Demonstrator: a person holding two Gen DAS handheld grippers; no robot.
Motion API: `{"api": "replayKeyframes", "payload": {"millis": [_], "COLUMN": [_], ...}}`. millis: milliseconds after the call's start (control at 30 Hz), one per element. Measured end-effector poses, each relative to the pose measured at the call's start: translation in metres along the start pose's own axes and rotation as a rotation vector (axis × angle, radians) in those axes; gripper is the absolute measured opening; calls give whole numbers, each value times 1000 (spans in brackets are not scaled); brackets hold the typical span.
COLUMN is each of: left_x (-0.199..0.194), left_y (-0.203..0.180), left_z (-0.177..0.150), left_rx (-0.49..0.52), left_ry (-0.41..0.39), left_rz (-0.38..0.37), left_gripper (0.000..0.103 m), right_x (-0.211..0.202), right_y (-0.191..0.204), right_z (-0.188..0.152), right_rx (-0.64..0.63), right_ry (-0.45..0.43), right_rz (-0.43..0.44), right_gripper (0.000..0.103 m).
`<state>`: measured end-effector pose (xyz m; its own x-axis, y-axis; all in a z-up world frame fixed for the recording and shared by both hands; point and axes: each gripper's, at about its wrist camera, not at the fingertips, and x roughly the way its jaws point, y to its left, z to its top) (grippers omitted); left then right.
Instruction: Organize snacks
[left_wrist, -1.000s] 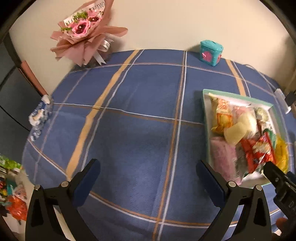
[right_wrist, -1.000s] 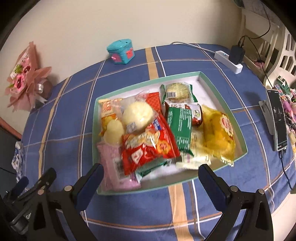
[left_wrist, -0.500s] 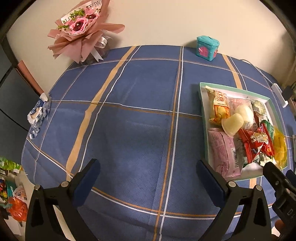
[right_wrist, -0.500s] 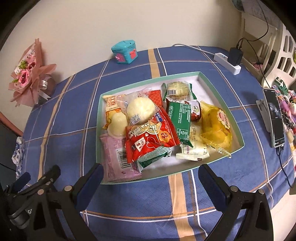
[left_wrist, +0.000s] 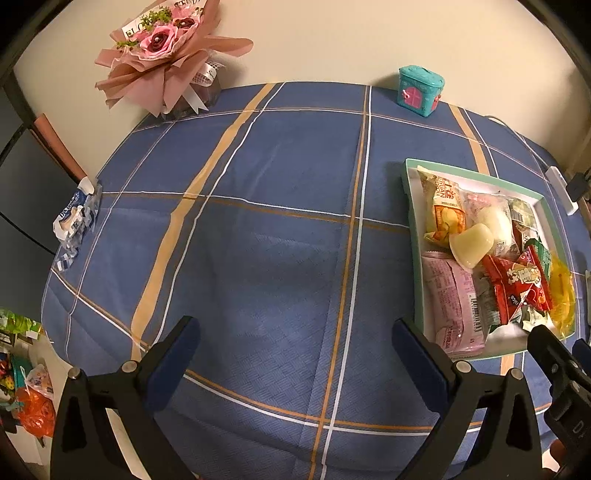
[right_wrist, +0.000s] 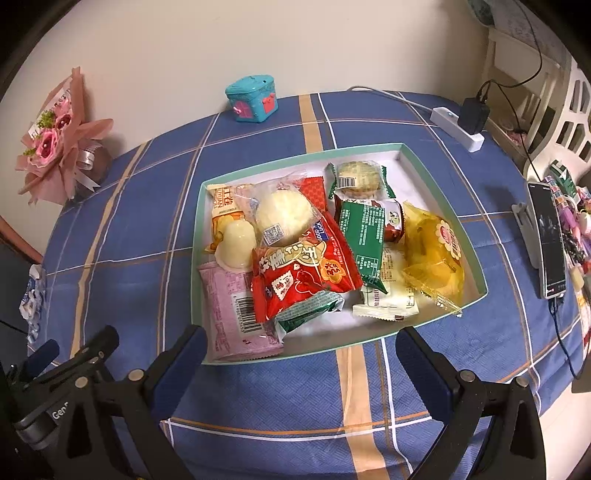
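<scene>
Since both cameras have drawn back from the snack box (right_wrist: 441, 177), we judge the packets are all in and the sorting is near done. Our right gripper (right_wrist: 301, 352) and left gripper (left_wrist: 295, 341) hang spread and empty. Only the right view shows the phone (right_wrist: 550, 238) beyond the box; the left alone shows the tissue pack (left_wrist: 75, 218).

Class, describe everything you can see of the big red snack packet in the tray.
The red packet is a glossy, crinkled plastic pouch with white and yellow printing and cartoon figures. It lies sealed, flat and tilted, on top of the heap near the middle of the tray. It overlaps a pink packet and a green-patterned one, and a bagged white bun rests on its upper edge. No tool touches it.
</scene>
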<state>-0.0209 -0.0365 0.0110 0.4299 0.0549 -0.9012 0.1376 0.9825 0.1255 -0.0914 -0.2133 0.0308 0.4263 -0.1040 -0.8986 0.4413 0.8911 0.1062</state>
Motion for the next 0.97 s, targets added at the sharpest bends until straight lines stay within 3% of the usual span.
{"api": "replayKeyframes", "payload": {"millis": [967], "left_x": [0], "left_y": [5], "left_z": [1], "left_rx": [-26], "left_ry": [-2], "left_rz": [6], "left_gripper": [103], "right_x": [0], "right_y": [0], "right_z": [1], "right_rx": [-5], "right_ry": [14], "right_rz": [-11], "right_gripper": [103]}}
